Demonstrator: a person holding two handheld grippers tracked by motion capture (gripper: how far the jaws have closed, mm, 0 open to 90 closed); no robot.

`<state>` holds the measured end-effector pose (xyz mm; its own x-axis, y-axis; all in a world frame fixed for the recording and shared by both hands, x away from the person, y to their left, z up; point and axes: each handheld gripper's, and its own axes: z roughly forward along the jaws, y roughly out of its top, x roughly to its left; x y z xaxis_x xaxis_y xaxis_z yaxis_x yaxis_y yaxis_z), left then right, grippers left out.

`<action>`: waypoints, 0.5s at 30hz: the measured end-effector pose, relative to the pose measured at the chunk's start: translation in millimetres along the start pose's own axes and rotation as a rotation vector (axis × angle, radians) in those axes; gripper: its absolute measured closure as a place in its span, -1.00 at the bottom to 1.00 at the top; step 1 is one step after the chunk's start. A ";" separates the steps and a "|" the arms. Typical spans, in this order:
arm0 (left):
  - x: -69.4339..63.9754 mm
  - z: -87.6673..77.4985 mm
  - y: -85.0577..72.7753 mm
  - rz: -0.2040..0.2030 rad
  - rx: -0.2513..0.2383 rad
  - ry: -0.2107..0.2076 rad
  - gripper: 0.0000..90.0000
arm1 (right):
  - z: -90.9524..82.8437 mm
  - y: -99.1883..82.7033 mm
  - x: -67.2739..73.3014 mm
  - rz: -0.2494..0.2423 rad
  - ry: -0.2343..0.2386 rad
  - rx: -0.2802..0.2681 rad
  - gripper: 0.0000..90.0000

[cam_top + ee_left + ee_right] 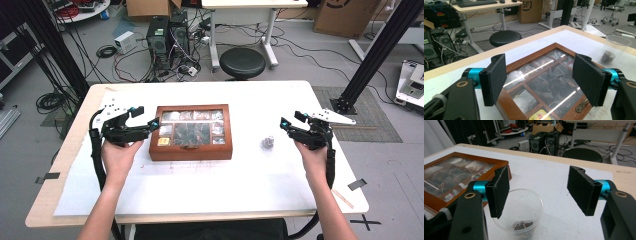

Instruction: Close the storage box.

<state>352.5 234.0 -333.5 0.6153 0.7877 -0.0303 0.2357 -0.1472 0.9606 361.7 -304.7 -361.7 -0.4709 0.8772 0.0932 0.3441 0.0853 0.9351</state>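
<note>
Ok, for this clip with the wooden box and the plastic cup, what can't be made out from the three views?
- Wooden box, high view: the packets under its glass lid are blurred by glare and too small to tell apart.
- Wooden box, left gripper view: the near side is cut off by the bottom edge.
- Plastic cup, right gripper view: its base is cut off by the bottom edge, and the dark thing inside can't be identified.
- Cup, high view: too small to show what it holds.

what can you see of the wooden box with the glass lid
The wooden box is a flat, reddish-brown case lying square on the white table, lid shut. Its glazed lid is split by wooden bars into panes, through which wrapped tea bags show, one yellow near a front corner. A small metal clasp sits at the front edge. The left gripper hovers open at its left side, not touching it.
</note>
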 end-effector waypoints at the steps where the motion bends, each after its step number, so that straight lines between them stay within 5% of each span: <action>1: -0.5 0.6 -0.9 0.000 0.002 -0.002 -0.38 | 0.3 0.0 0.1 0.000 -0.001 0.000 -0.22; 15: 7.3 -1.0 -13.3 -0.010 0.007 0.027 -0.38 | 2.9 0.0 0.8 -0.008 0.001 0.010 -0.23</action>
<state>353.1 242.3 -346.2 0.5927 0.8048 -0.0323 0.2470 -0.1435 0.9583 363.7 -302.6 -362.6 -0.4748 0.8759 0.0864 0.3486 0.0970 0.9323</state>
